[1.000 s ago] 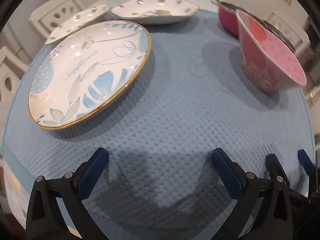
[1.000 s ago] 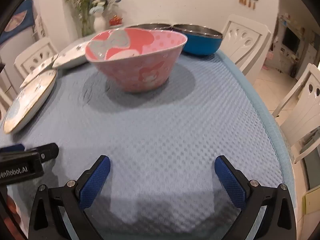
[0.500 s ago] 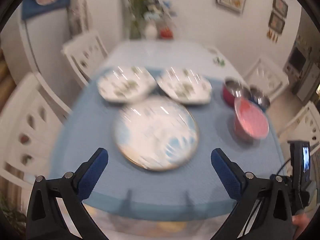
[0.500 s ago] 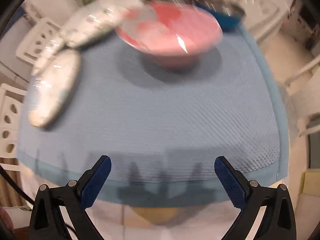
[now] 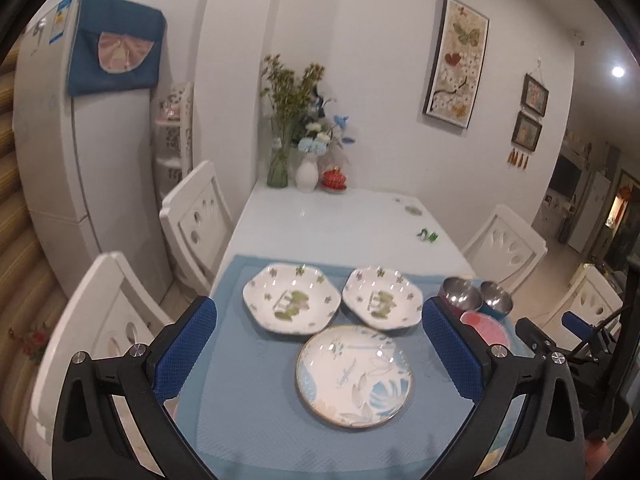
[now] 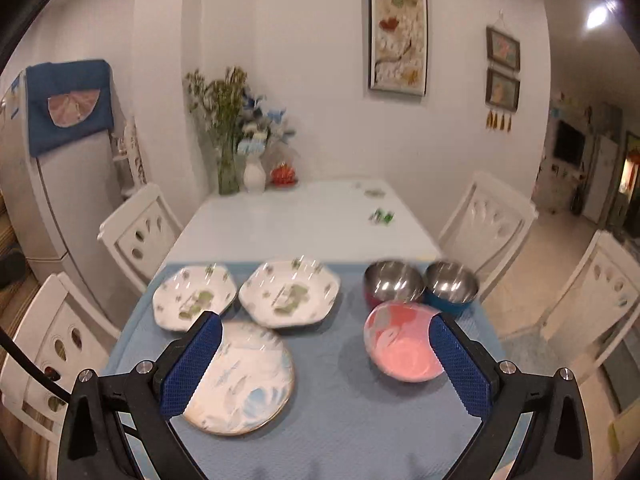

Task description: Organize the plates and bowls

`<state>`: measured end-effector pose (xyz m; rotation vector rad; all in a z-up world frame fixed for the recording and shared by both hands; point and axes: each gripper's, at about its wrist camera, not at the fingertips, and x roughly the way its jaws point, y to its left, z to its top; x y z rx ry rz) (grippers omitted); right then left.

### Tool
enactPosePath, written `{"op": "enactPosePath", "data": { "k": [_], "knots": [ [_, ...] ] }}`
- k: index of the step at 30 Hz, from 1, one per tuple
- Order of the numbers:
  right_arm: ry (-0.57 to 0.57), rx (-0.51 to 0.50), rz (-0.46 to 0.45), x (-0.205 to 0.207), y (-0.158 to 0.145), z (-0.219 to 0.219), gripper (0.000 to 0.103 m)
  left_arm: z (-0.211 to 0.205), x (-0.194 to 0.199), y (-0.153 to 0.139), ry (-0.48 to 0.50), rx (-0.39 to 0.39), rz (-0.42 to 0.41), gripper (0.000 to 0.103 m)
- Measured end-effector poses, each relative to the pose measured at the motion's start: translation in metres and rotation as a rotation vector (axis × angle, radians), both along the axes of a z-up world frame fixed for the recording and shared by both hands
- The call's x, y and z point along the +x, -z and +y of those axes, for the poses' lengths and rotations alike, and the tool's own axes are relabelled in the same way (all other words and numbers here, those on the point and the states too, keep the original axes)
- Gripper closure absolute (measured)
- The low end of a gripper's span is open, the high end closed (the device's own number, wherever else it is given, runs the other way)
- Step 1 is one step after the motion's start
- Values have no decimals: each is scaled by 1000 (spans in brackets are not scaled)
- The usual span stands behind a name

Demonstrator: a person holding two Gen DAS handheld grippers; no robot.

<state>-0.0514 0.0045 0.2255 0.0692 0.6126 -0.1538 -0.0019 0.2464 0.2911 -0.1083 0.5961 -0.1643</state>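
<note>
Both the left gripper (image 5: 320, 354) and the right gripper (image 6: 326, 364) hang above the near edge of the blue mat (image 6: 340, 420), jaws wide and holding nothing. On the mat, the round blue-leaf plate (image 5: 354, 376) lies nearest that edge, two octagonal plates (image 5: 292, 305) side by side behind it. The pink bowl (image 6: 402, 346) sits to its right, clear mat between them, with two steel-lined bowls (image 6: 394, 282) just behind the pink one.

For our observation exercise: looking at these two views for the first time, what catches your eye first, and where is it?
The round blue-leaf plate with a gold rim lies nearest on the blue mat, with two white octagonal floral plates behind it. To the right sits a pink plastic bowl, with two steel-lined bowls, red and blue, behind it.
</note>
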Motion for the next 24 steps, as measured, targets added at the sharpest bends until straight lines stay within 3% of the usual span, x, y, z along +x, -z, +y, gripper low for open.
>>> {"op": "enactPosePath", "data": {
  "k": [4,6,10,14,24],
  "knots": [
    [-52,60,188,22,36,16,0,5,4,52,15,-51,74,0],
    [-52,49,235,25,53,24,0,6,12,74,27,-69,130,1],
    [-44,11,249,28,75,36,0,12,25,97,42,-65,176,1],
    [-54,42,254,36,83,43,0,21,36,112,50,-61,210,1],
    [-90,41,356,56,101,47,0,23,58,131,82,-96,277,1]
  ]
}}
